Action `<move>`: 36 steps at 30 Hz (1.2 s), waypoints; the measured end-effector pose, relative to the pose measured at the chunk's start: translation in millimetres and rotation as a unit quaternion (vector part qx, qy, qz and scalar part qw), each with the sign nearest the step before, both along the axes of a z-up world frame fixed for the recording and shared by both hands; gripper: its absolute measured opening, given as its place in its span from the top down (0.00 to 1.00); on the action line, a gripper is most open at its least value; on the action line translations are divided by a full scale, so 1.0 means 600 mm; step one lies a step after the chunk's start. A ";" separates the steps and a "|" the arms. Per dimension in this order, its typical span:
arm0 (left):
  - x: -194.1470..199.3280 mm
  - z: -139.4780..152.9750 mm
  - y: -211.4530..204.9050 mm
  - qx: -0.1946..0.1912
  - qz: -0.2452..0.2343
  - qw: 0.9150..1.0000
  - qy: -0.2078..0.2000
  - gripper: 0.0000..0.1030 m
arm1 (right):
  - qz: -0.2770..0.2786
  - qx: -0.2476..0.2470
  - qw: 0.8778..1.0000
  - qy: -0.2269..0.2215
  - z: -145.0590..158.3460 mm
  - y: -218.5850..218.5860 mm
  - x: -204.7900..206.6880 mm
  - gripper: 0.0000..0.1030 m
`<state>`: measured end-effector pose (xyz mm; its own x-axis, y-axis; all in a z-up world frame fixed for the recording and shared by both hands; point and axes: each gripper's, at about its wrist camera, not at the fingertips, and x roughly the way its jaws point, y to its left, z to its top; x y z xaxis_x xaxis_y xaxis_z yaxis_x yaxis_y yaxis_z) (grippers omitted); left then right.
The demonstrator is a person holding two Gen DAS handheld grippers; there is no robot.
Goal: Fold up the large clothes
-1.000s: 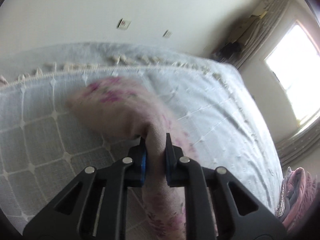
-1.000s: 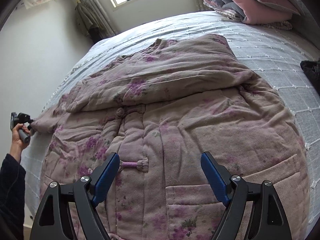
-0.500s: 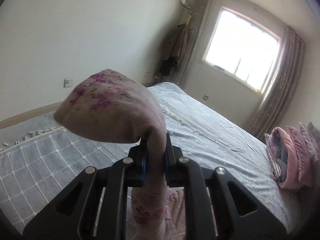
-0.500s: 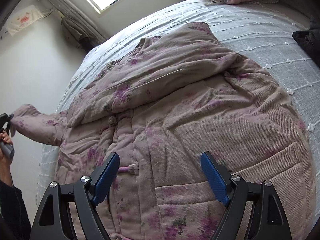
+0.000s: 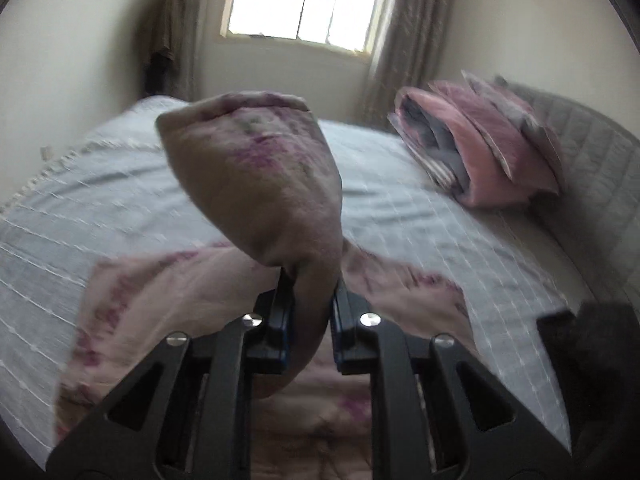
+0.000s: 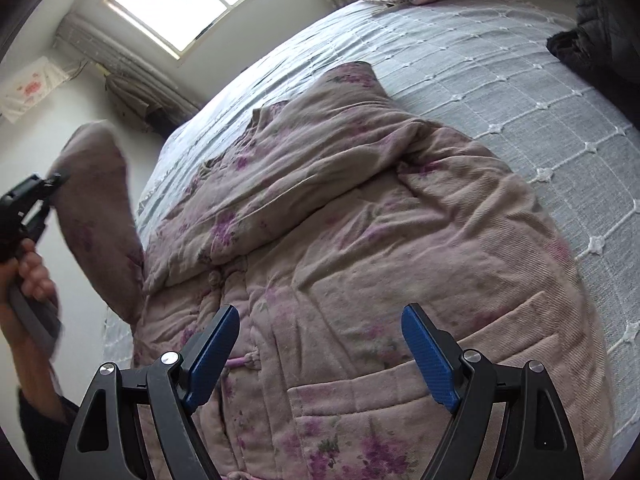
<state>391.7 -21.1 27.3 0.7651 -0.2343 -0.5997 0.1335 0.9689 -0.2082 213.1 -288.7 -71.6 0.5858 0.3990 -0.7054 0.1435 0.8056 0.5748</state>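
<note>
A padded pink floral jacket (image 6: 340, 216) lies front-up on the bed, its far sleeve folded across the chest. My left gripper (image 5: 310, 284) is shut on the near sleeve (image 5: 260, 184) and holds it lifted above the jacket body (image 5: 180, 292). In the right wrist view that lifted sleeve (image 6: 100, 208) hangs at the left from the left gripper (image 6: 48, 184). My right gripper (image 6: 320, 340) is open and empty, hovering over the jacket's lower front near a knot button (image 6: 244, 360) and a pocket (image 6: 360, 412).
The bed has a pale blue-grey quilted cover (image 6: 500, 92). Folded pink and grey quilts (image 5: 476, 140) lie by the headboard. A dark garment (image 6: 592, 44) lies at the bed's right side. A window (image 5: 304, 0) and curtains are at the far wall.
My left gripper has raised the sleeve off the bed edge and swung it over the jacket. The right gripper stays open over the lower front.
</note>
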 end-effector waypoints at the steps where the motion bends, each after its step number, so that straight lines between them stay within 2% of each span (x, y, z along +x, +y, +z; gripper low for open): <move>1: 0.002 -0.024 -0.027 0.004 -0.020 0.999 0.026 0.77 | -0.003 0.002 1.000 0.002 -0.001 -0.004 0.000 0.18; 3: 0.011 -0.112 -0.086 0.033 -0.073 0.991 0.106 0.74 | -0.013 0.007 1.000 0.009 -0.005 -0.018 -0.002 0.18; 4: 0.010 -0.135 -0.104 0.052 -0.086 0.988 0.119 0.74 | -0.016 0.010 1.000 0.011 -0.007 -0.024 -0.003 0.18; 5: -0.001 -0.152 -0.118 0.078 -0.100 0.985 0.114 0.74 | -0.023 0.017 0.999 0.013 -0.009 -0.033 -0.004 0.18; 6: -0.010 -0.151 -0.124 0.092 -0.106 0.985 0.099 0.71 | -0.029 0.024 0.999 0.015 -0.010 -0.039 -0.005 0.18; 7: -0.023 -0.143 -0.125 0.098 -0.118 0.985 0.078 0.64 | -0.035 0.032 0.999 0.015 -0.011 -0.047 -0.006 0.18; 9: -0.035 -0.119 -0.119 0.072 -0.145 0.985 0.064 0.55 | -0.045 0.045 0.998 0.016 -0.012 -0.063 -0.011 0.18; 10: -0.039 -0.103 -0.112 0.049 -0.157 0.985 0.061 0.53 | -0.049 0.049 0.997 0.015 -0.011 -0.068 -0.012 0.18; 12: -0.042 -0.080 -0.115 0.032 -0.168 0.984 0.057 0.52 | -0.063 0.059 0.996 0.014 -0.009 -0.083 -0.018 0.18; 14: -0.040 -0.067 -0.123 0.040 -0.170 0.983 0.053 0.52 | -0.074 0.067 0.995 0.011 -0.008 -0.094 -0.022 0.18; 17: -0.030 -0.076 -0.160 0.050 -0.176 0.981 0.066 0.44 | -0.085 0.076 0.993 0.017 -0.014 -0.107 -0.024 0.18; 19: -0.012 -0.090 -0.191 0.068 -0.169 0.980 0.085 0.28 | -0.093 0.081 0.992 0.019 -0.018 -0.115 -0.025 0.18; 20: -0.001 -0.097 -0.211 0.073 -0.167 0.979 0.096 0.27 | -0.101 0.085 0.991 0.019 -0.018 -0.123 -0.028 0.18; 23: 0.019 -0.120 -0.263 0.076 -0.175 0.974 0.121 0.27 | -0.123 0.078 0.989 0.016 -0.013 -0.145 -0.033 0.18; 26: 0.030 -0.157 -0.311 0.129 -0.141 0.972 0.134 0.33 | -0.148 0.079 0.986 0.017 -0.015 -0.169 -0.040 0.18; 28: 0.027 -0.169 -0.326 0.150 -0.123 0.973 0.126 0.53 | -0.159 0.081 0.984 0.021 -0.019 -0.179 -0.043 0.18; 29: 0.022 -0.168 -0.332 0.158 -0.115 0.974 0.115 0.57 | -0.161 0.084 0.983 0.024 -0.021 -0.182 -0.043 0.18; 30: 0.017 -0.164 -0.336 0.161 -0.108 0.976 0.103 0.67 | -0.163 0.088 0.982 0.025 -0.022 -0.186 -0.042 0.18; 31: 0.014 -0.156 -0.336 0.159 -0.097 0.978 0.097 0.71 | -0.165 0.091 0.982 0.026 -0.023 -0.190 -0.042 0.18; 33: 0.015 -0.136 -0.325 0.130 -0.080 0.984 0.097 0.73 | -0.169 0.099 0.980 0.025 -0.022 -0.194 -0.045 0.18; 36: 0.020 -0.103 -0.290 0.050 -0.061 0.993 0.083 0.74 | -0.176 0.098 0.979 0.022 -0.019 -0.200 -0.049 0.18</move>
<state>403.9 -195.1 -34.8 0.6240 -0.2518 -0.7398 0.2222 0.9648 -0.1409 183.6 -408.8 -82.9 0.6827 0.3071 -0.6631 0.4203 0.5772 0.7001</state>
